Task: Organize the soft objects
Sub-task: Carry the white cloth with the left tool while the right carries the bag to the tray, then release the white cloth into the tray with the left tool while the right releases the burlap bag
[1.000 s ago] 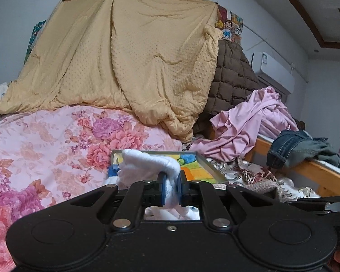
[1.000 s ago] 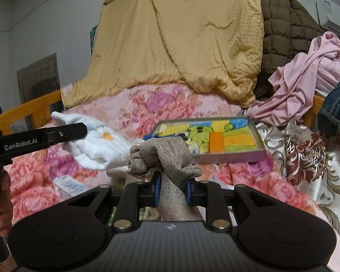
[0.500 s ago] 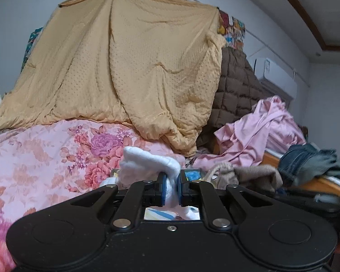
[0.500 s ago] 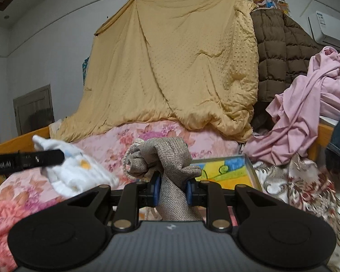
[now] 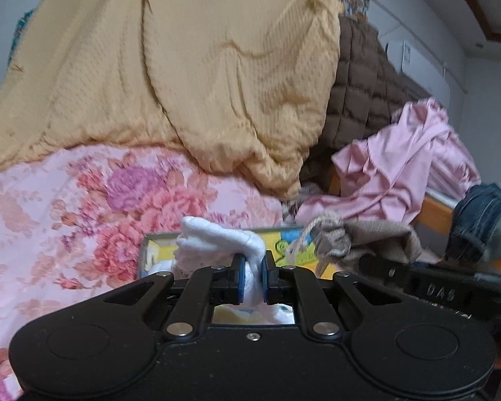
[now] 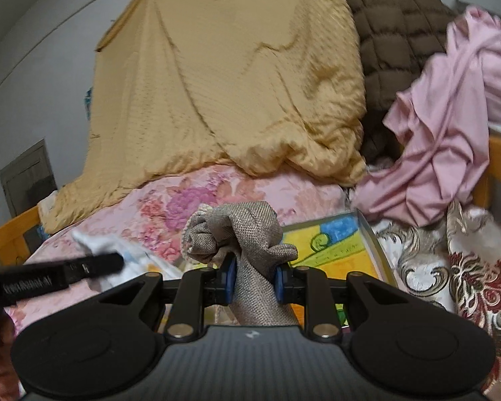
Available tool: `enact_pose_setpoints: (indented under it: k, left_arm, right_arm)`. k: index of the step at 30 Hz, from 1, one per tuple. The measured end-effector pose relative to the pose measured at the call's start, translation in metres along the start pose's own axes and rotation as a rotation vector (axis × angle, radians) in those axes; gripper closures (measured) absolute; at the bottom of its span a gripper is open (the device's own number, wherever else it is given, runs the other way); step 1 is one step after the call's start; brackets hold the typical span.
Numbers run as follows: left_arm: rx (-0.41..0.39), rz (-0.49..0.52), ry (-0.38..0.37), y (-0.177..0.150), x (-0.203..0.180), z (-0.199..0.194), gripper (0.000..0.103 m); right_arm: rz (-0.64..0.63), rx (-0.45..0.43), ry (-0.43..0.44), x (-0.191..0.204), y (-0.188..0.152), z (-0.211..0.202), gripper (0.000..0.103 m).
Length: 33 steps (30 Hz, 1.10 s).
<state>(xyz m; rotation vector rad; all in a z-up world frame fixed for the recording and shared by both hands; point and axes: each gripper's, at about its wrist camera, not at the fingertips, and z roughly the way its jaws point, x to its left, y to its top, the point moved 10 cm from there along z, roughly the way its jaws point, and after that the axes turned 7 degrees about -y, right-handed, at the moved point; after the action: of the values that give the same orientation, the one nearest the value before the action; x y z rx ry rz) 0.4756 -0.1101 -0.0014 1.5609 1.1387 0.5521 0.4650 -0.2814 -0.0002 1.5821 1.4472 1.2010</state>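
Two tongs, both clamped on cloth above the bed point(image 5: 50, 207).
Left tongs point(image 5: 253, 279) pinch the white cloth point(image 5: 217, 240), right tongs point(image 6: 253, 282) the grey cloth point(image 6: 247, 230); loose ends may snag on the tray point(image 6: 370, 244).

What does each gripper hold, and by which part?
Left gripper: white cloth, pinched at a bunched fold. Right gripper: grey woven cloth, pinched below its bunched top.

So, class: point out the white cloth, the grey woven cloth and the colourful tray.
white cloth point(image 5: 223, 239), left wrist view, bunched top above the fingers.
grey woven cloth point(image 6: 247, 230), right wrist view, bunched top.
colourful tray point(image 6: 372, 244), right wrist view, right-hand rim.
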Motion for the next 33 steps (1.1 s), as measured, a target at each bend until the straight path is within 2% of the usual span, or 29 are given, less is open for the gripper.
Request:
enact_pose_setpoints:
  k: [3, 7, 12, 18, 24, 26, 33]
  left_arm:
    - [0.073, 0.017, 0.016, -0.011, 0.005, 0.029, 0.093]
    - [0.131, 0.024, 0.034, -0.021, 0.013, 0.056, 0.093]
    - [0.159, 0.003, 0.044, -0.024, 0.016, 0.08, 0.093]
    - [0.188, 0.024, 0.035, -0.024, 0.001, 0.106, 0.092]
    - [0.237, 0.027, 0.016, -0.032, -0.011, 0.127, 0.091]
    - [0.248, 0.025, 0.016, -0.036, -0.013, 0.131, 0.09]
    - [0.268, -0.009, 0.019, -0.042, -0.015, 0.137, 0.083]
  right_arm:
    - [0.04, 0.04, 0.002, -0.014, -0.001, 0.017, 0.077]
    - [0.073, 0.086, -0.008, -0.03, -0.006, 0.036, 0.077]
    - [0.124, 0.132, -0.025, -0.047, -0.016, 0.05, 0.075]
    - [0.191, 0.178, -0.054, -0.066, -0.023, 0.058, 0.071]
    - [0.206, 0.21, -0.09, -0.079, -0.031, 0.064, 0.063]
    - [0.208, 0.219, -0.101, -0.082, -0.033, 0.066, 0.054]
    - [0.236, 0.228, -0.128, -0.092, -0.033, 0.065, 0.044]
